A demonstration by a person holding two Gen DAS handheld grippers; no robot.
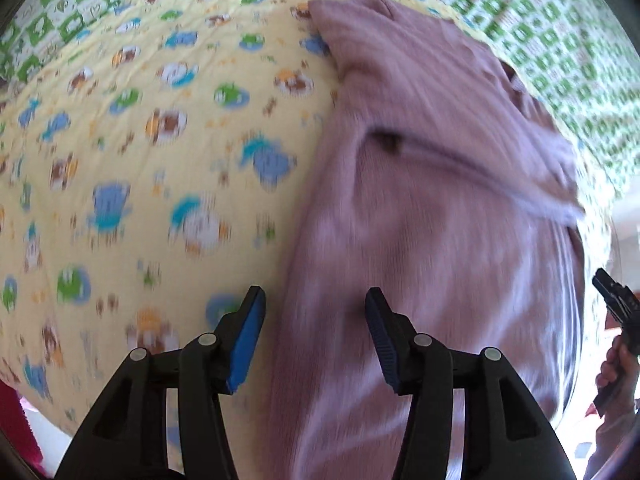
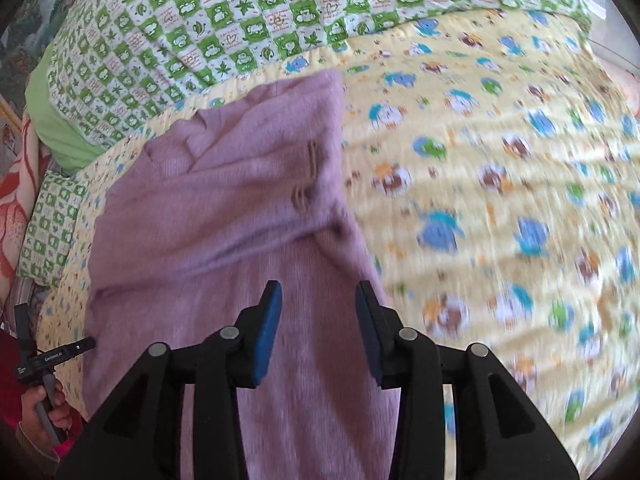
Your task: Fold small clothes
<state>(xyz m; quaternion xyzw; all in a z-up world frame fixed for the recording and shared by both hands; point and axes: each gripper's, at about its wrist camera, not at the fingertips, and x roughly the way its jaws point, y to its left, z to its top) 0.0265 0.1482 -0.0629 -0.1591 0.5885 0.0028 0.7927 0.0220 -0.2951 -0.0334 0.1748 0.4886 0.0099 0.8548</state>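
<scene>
A yellow cartoon-animal quilt (image 2: pixel 500 184) is covering the bed, with a green-and-white checked blanket (image 2: pixel 240 20) lying along its far edge. On the quilt a mauve knit sweater (image 2: pixel 224 216) is lying partly folded, one sleeve or side panel already laid across the body, its near hem reaching toward both cameras.

The left gripper (image 1: pixel 314 328) is hovering over the sweater's left edge, jaws spread wide and holding nothing, one blue pad (image 1: pixel 248 340) over the quilt, the other over the knit. The right gripper (image 2: pixel 318 322) is hanging above the lower body of the garment, jaws likewise parted and empty.

The step in hand appears to be taking the near hem for the next fold. Doing it well likely means each gripper pinching all layers at a matching corner, lifting together and laying the hem squarely onto the upper part, so the knit is not dragging or bunching.

Small white lettering is showing on the left gripper's handle in the right wrist view; blur is keeping it from being read with confidence.
</scene>
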